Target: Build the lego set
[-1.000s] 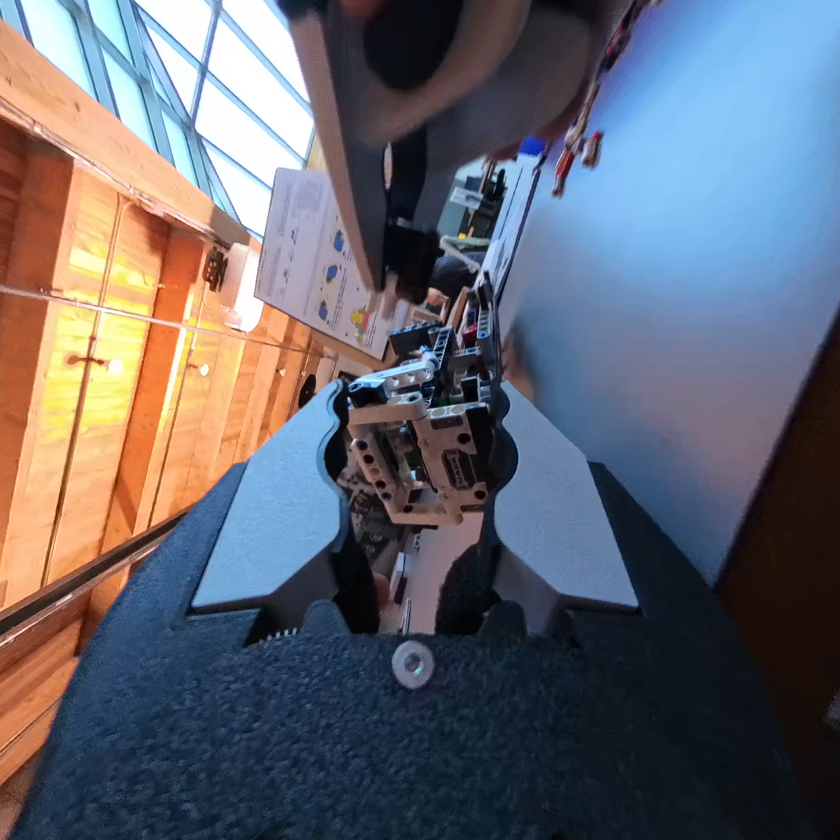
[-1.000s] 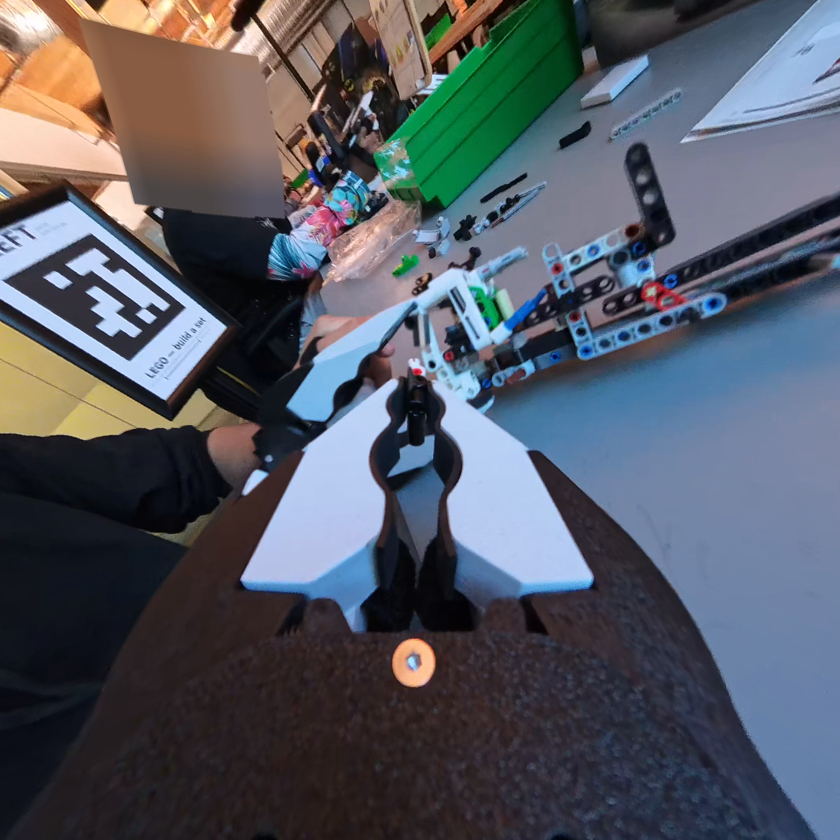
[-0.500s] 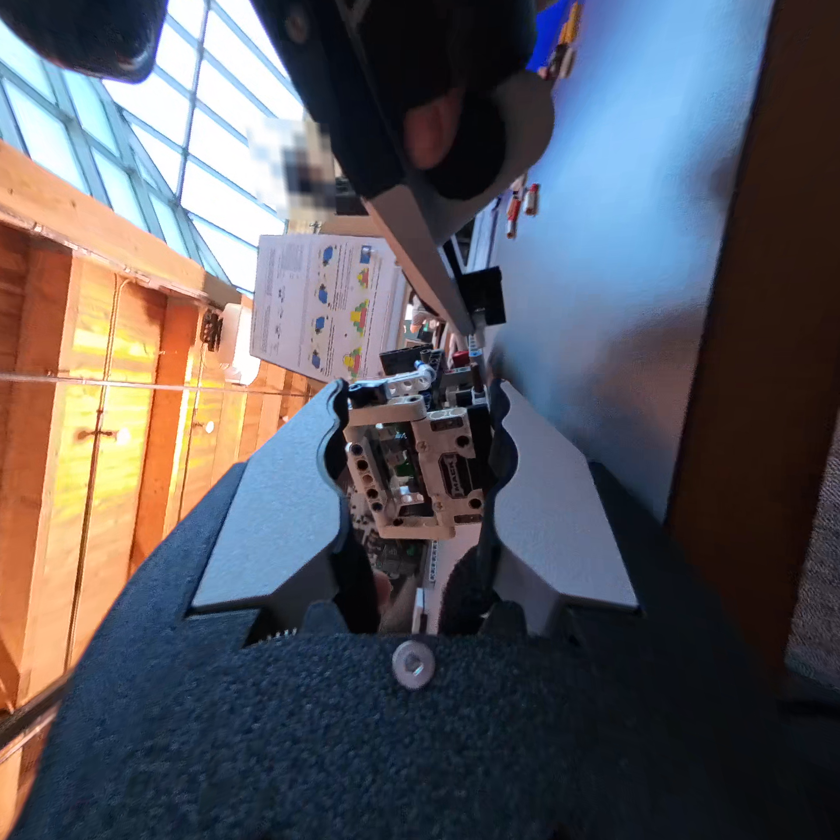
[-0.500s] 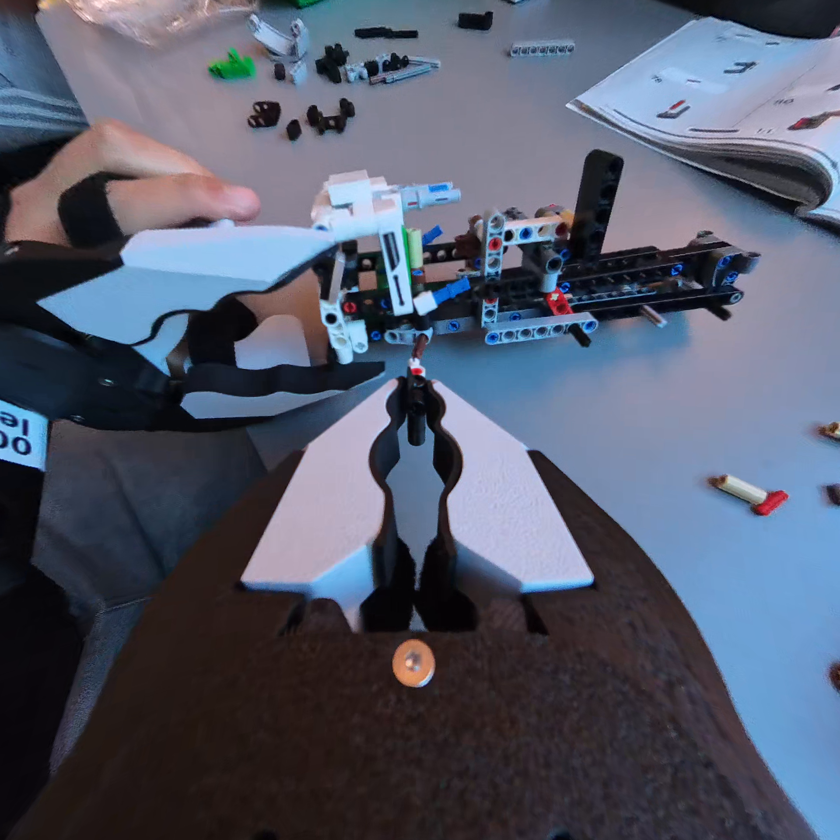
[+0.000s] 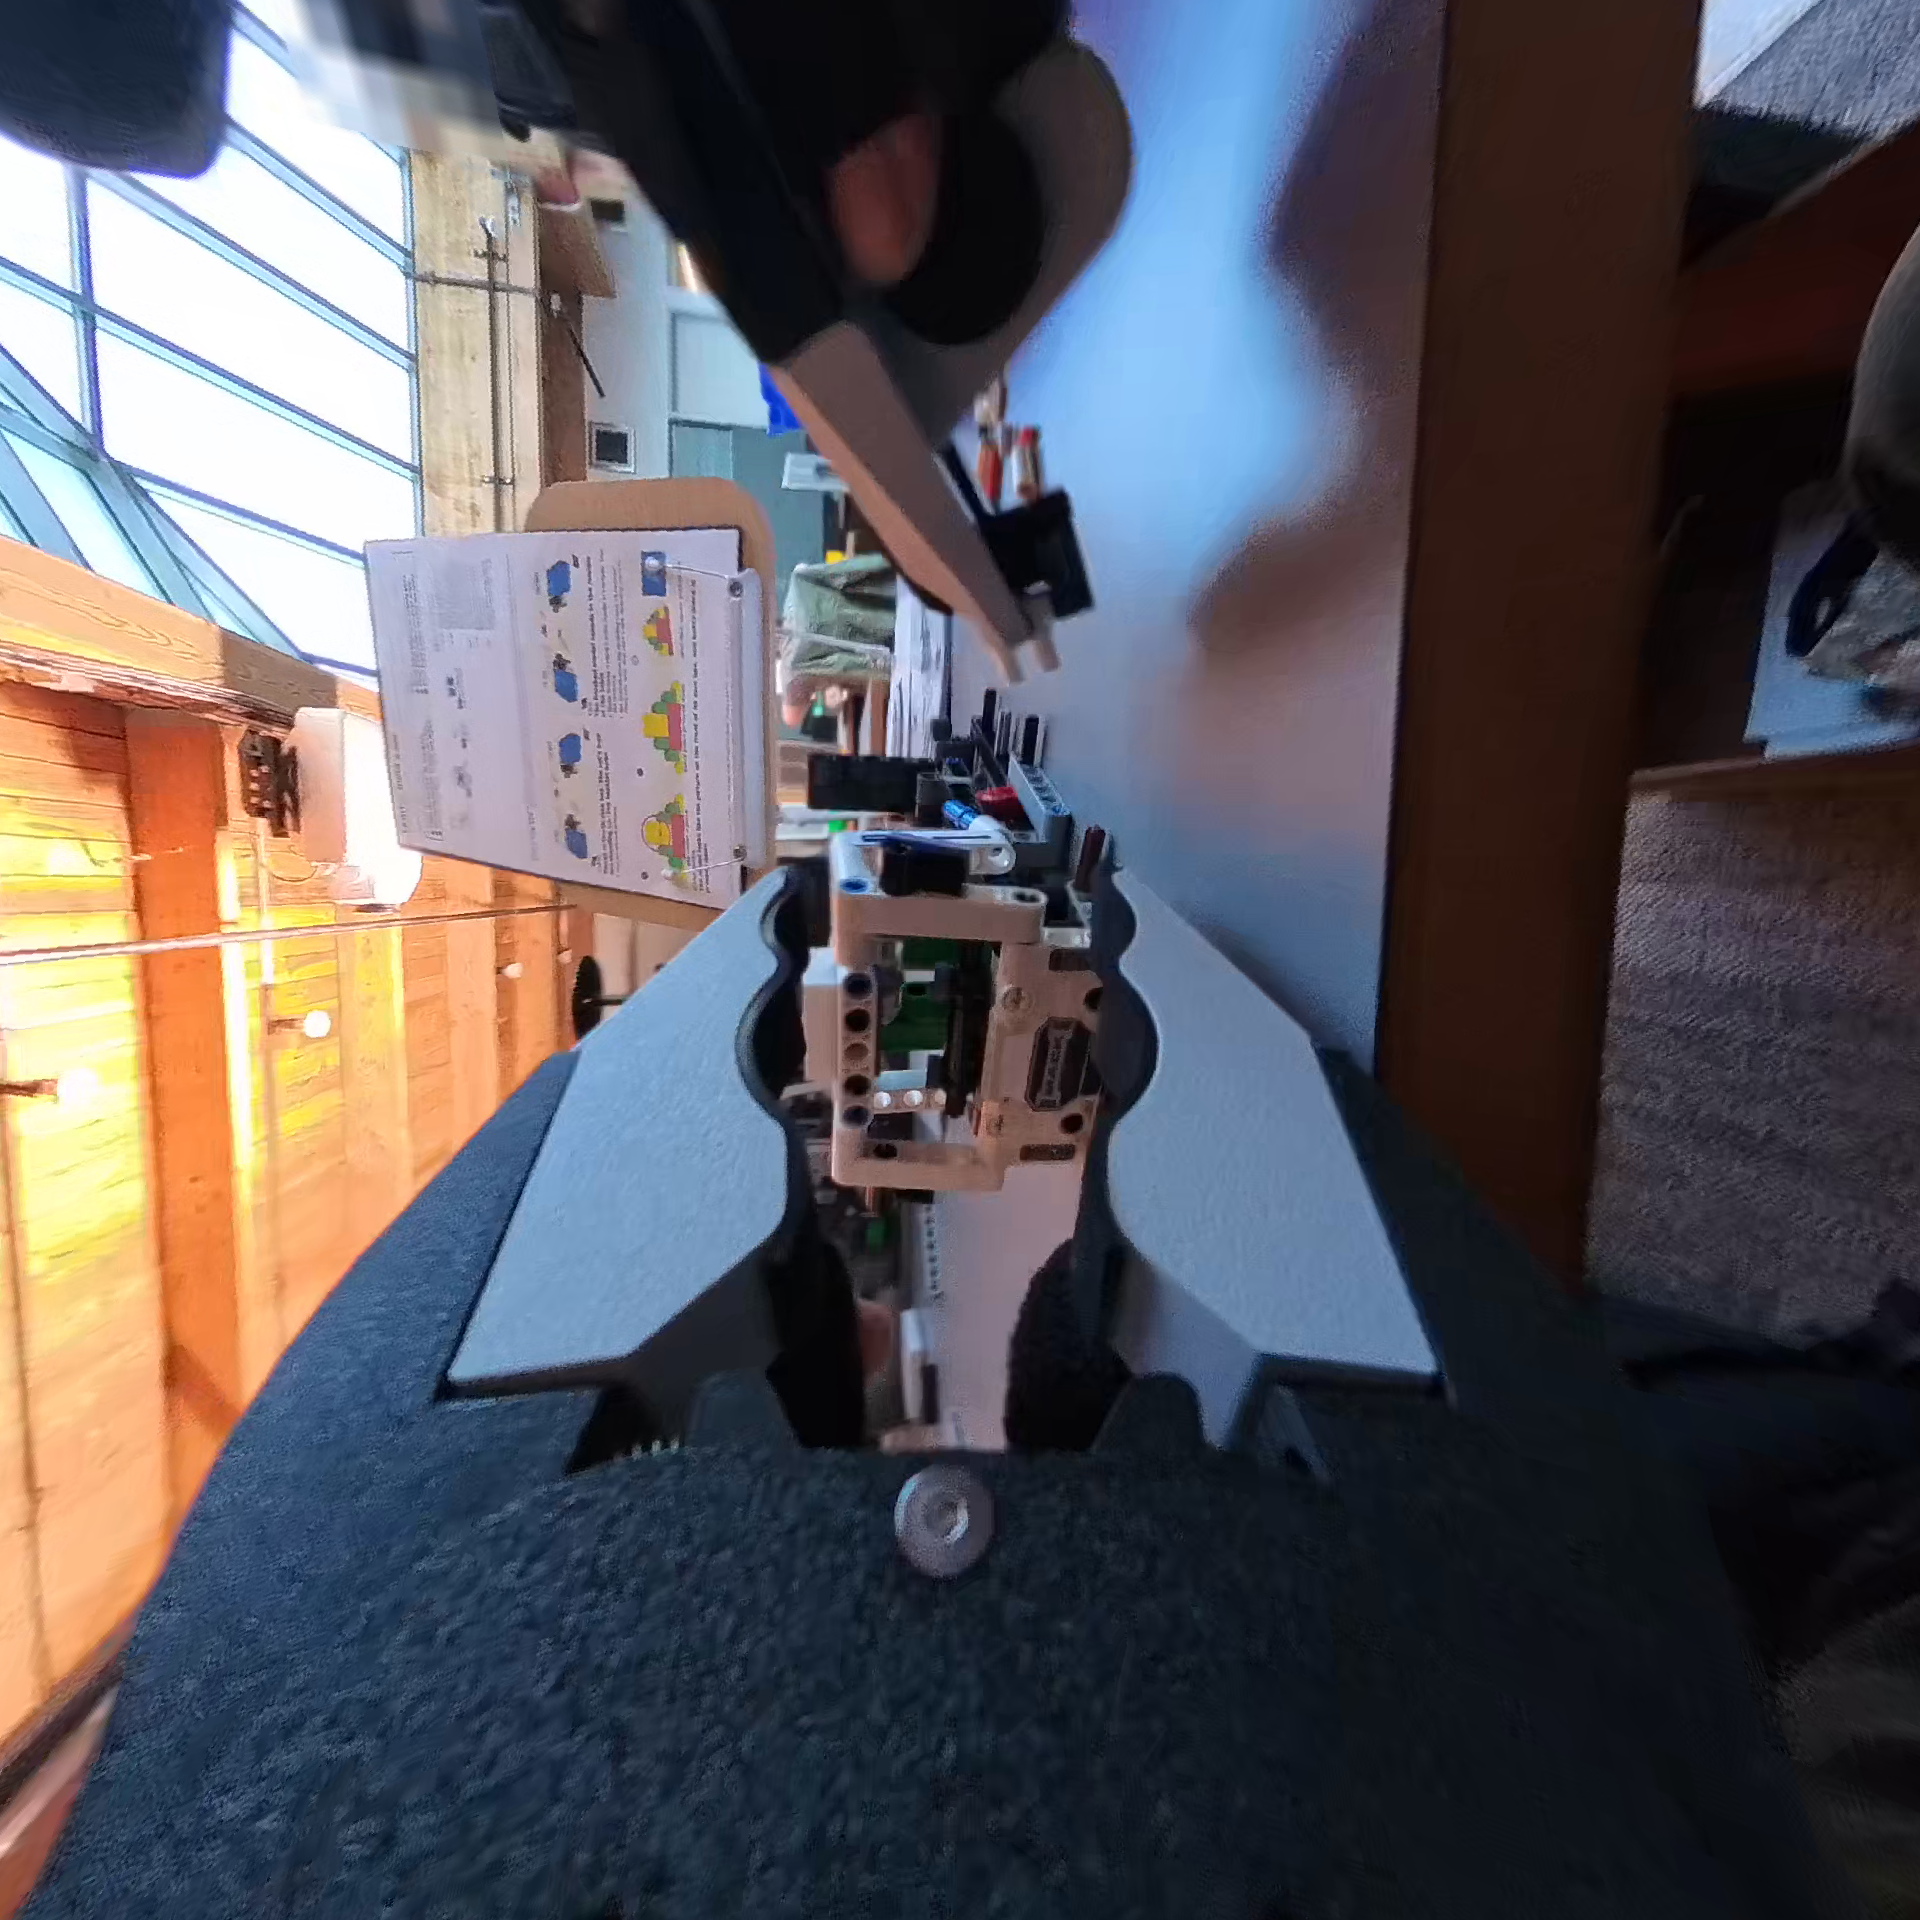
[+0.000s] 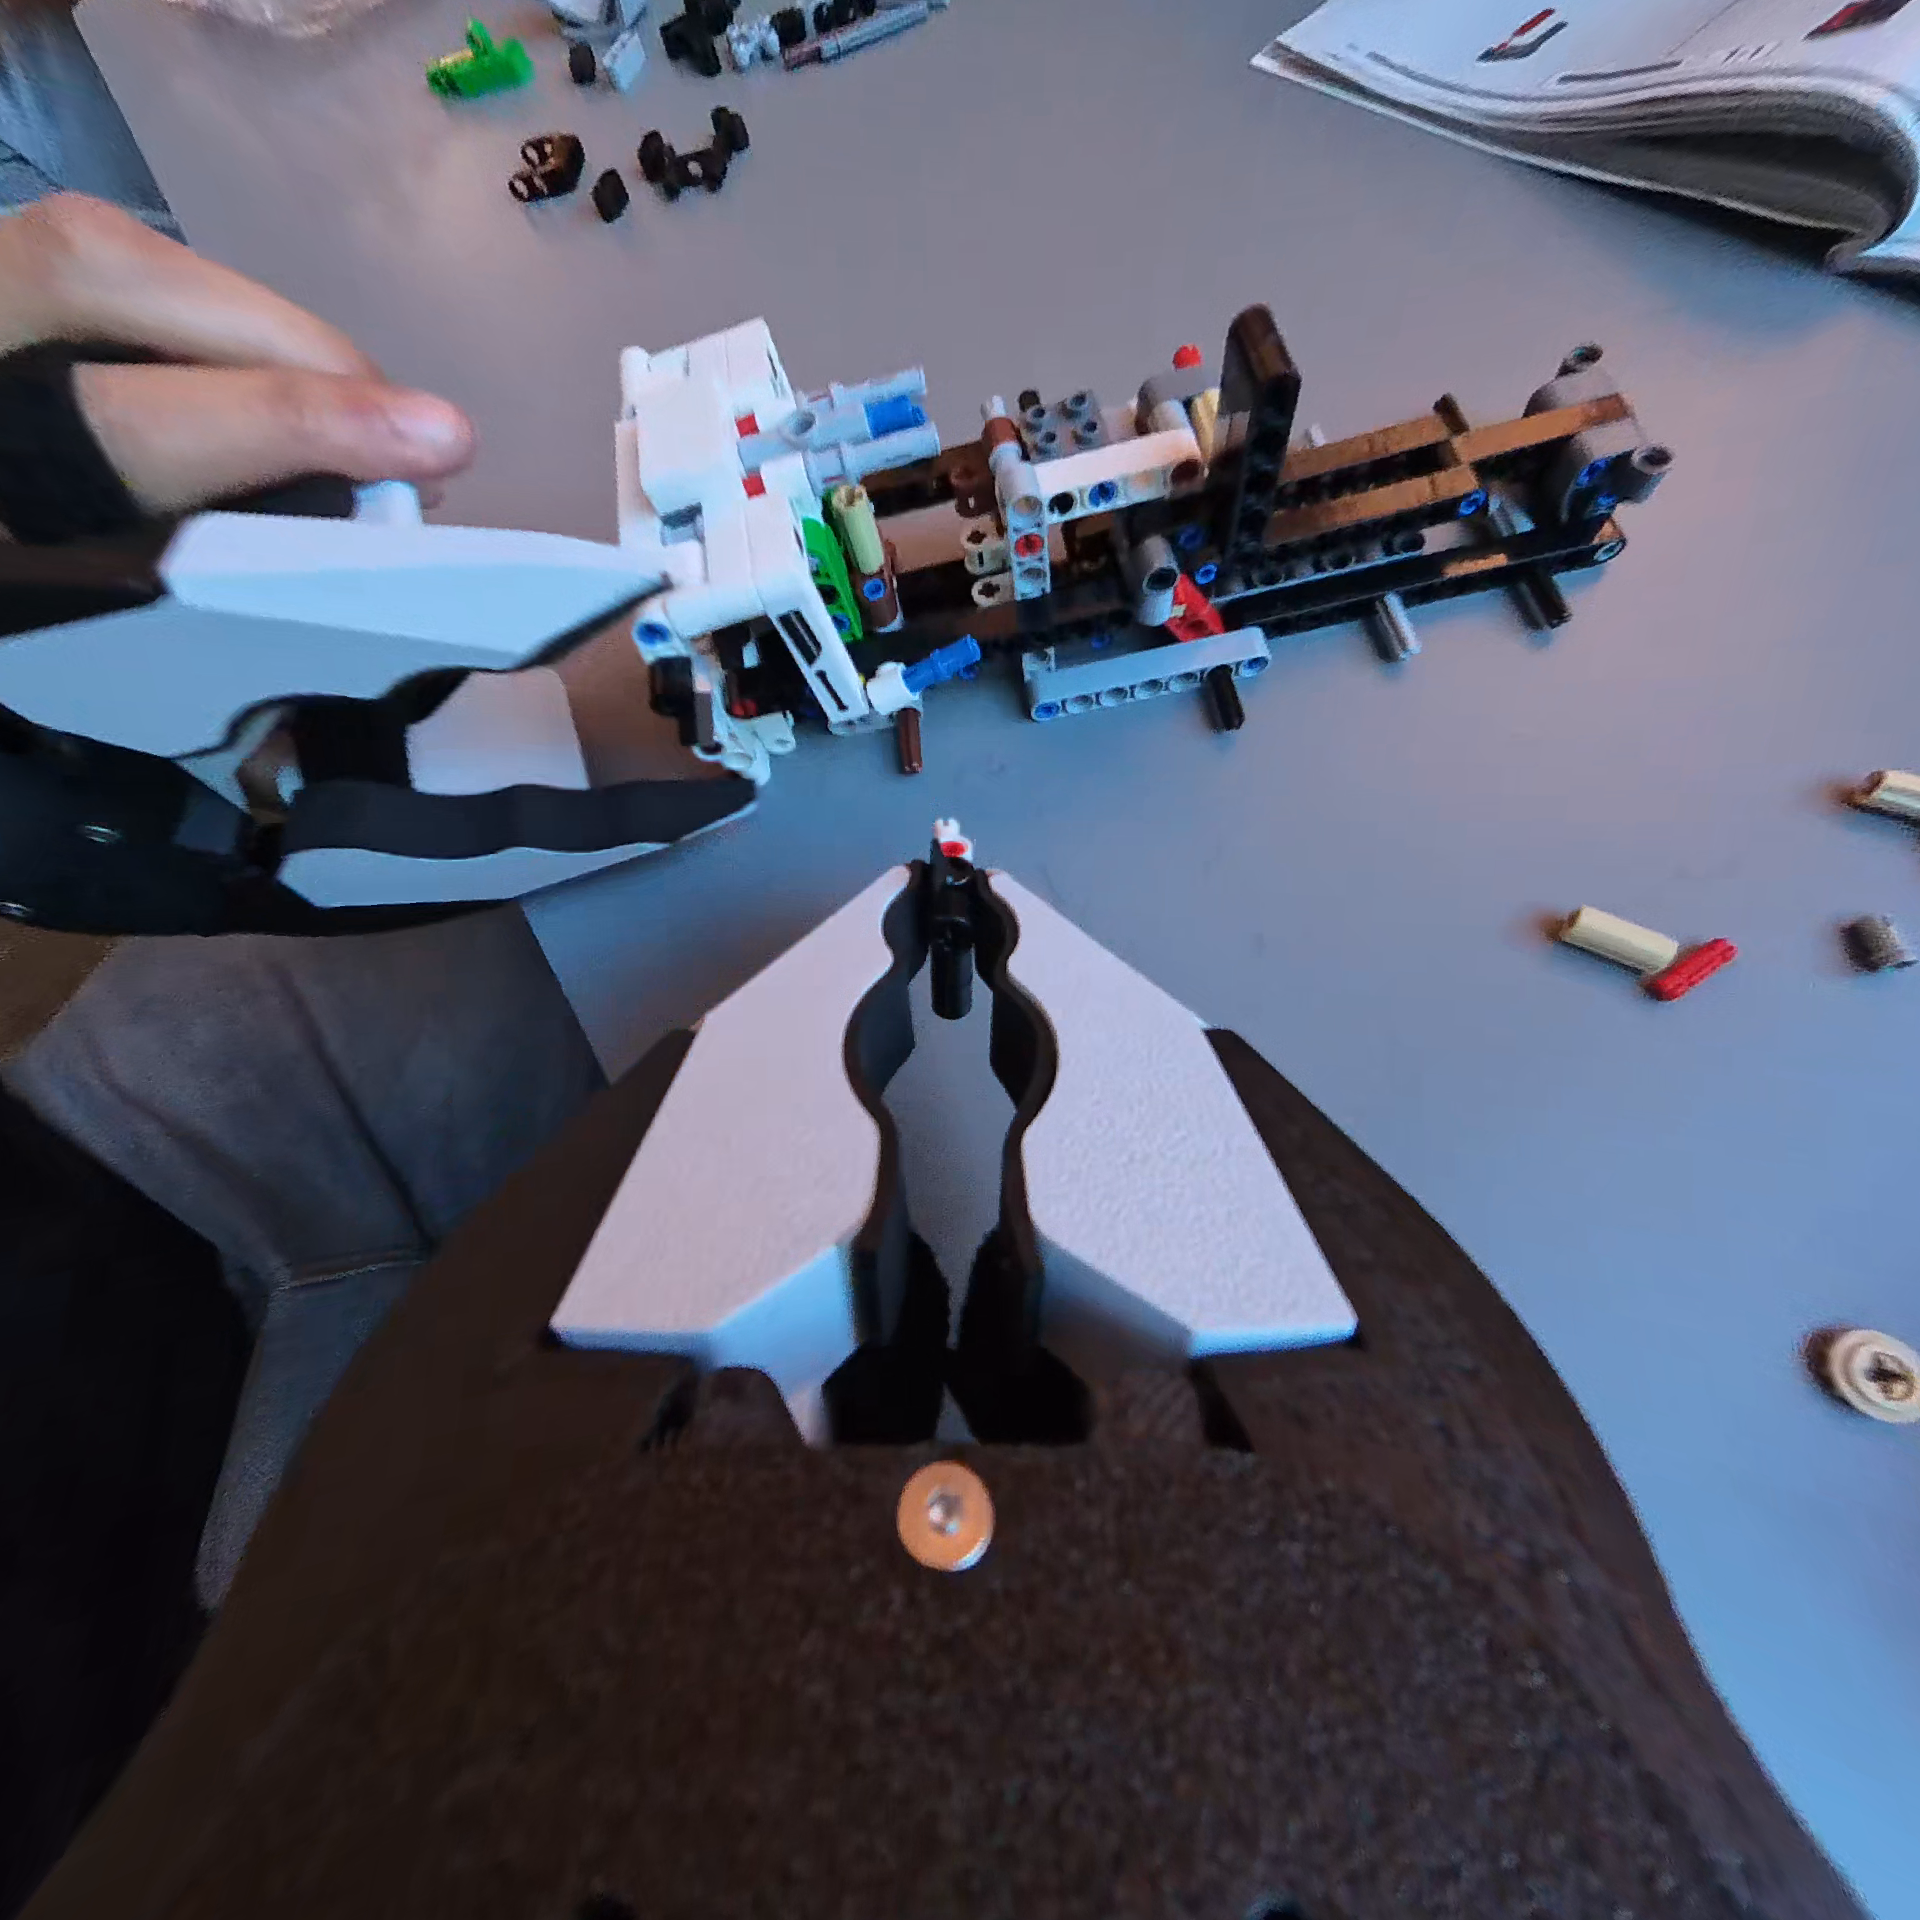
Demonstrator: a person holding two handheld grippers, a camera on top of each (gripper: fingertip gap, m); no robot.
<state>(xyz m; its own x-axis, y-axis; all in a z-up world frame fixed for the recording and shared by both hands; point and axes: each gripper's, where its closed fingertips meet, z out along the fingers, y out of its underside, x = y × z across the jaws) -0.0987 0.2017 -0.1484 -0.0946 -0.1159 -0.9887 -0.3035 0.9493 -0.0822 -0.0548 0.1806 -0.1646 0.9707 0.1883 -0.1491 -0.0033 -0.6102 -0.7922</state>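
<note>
A long black, grey and white lego truck model (image 6: 1122, 520) lies on the grey table (image 6: 1351, 1039). My left gripper (image 5: 951, 914) is shut on the model's white cab end (image 5: 956, 1039); it also shows in the right wrist view (image 6: 717, 686), coming from the left, turned on its side. My right gripper (image 6: 948, 868) is shut on a small black pin (image 6: 951, 935) with a red and white tip. It hovers just in front of the cab end, apart from it. The right gripper also shows in the left wrist view (image 5: 1029, 623), above the model.
Loose parts lie on the table: a tan pin with red end (image 6: 1642, 948), a tan round piece (image 6: 1870, 1377), black connectors (image 6: 634, 166), a green piece (image 6: 478, 64). An open instruction booklet (image 6: 1621, 94) lies at the back right. A person's hand (image 6: 208, 395) holds the left gripper. My hands' fingertips stand some 6 cm from each other.
The right gripper with its pin swung from facing the room to looking down on the table, and closed in toward the model's cab. The left gripper kept its hold and levelled the model.
</note>
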